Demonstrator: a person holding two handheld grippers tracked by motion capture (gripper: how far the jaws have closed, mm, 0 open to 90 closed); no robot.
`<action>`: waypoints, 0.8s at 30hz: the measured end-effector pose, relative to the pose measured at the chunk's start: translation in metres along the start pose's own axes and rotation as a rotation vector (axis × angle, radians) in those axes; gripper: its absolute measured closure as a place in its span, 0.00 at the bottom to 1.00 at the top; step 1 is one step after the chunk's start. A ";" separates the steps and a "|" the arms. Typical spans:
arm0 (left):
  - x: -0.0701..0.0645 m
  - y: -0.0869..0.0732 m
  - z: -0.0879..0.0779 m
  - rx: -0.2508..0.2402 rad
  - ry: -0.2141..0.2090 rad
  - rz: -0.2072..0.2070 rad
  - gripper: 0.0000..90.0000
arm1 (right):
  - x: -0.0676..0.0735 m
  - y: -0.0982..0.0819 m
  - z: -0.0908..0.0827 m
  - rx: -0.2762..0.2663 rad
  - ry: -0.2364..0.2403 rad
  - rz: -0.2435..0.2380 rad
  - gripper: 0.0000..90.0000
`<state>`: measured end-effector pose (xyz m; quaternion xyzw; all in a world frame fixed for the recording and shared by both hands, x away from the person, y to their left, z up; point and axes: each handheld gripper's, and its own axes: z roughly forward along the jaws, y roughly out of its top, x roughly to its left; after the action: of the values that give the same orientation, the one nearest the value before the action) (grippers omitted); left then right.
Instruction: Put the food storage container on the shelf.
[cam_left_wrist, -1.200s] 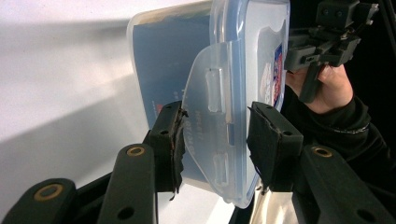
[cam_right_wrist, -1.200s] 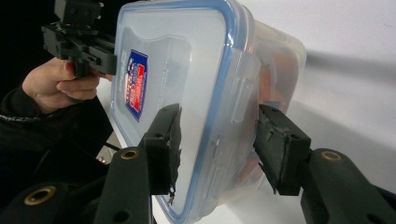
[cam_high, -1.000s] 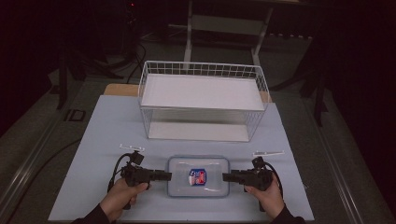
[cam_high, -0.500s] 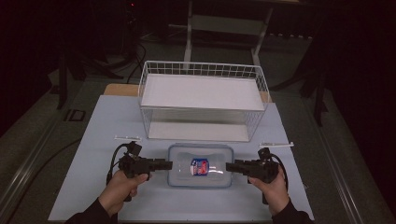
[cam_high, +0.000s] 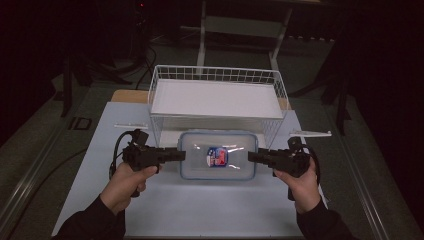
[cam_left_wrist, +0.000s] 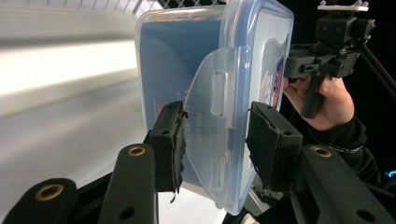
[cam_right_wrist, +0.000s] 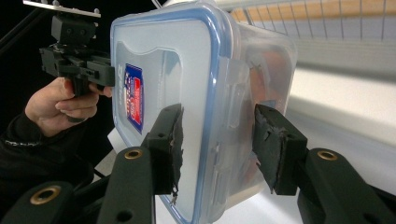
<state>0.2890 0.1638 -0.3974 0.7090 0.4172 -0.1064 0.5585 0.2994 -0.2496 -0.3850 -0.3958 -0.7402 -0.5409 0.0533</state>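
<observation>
A clear plastic container (cam_high: 218, 161) with a blue-rimmed lid and a red and blue label hangs above the pale table (cam_high: 200, 210), just in front of the wire basket. My left gripper (cam_high: 182, 155) is shut on its left end and my right gripper (cam_high: 250, 156) on its right end. In the left gripper view the pads (cam_left_wrist: 172, 140) clamp the side latch of the container (cam_left_wrist: 187, 60), and the right gripper (cam_left_wrist: 322, 60) shows at the far end. In the right gripper view the right gripper (cam_right_wrist: 219, 140) pinches the latch side of the container (cam_right_wrist: 173, 70), with the left gripper (cam_right_wrist: 93, 70) beyond.
A white wire basket (cam_high: 215, 70) with a white floor stands at the back middle of the table, right behind the container. Dark floor, cables and frame legs surround the table.
Both hands have risen with the container between them; it left the table and now shows higher in the high view, closer to the basket's front wall.
</observation>
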 end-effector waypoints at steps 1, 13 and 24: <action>-0.002 0.004 -0.001 -0.004 -0.001 0.005 0.63 | 0.002 0.004 -0.002 -0.007 0.001 -0.006 0.60; -0.014 0.057 -0.011 -0.047 0.013 0.056 0.63 | 0.012 0.054 -0.011 -0.053 -0.015 -0.048 0.60; -0.008 0.100 -0.011 -0.088 0.051 0.052 0.63 | -0.001 0.101 -0.001 -0.083 -0.028 -0.036 0.59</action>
<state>0.3514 0.1674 -0.3184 0.6970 0.4169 -0.0553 0.5808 0.3641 -0.2409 -0.3085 -0.3921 -0.7247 -0.5664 0.0166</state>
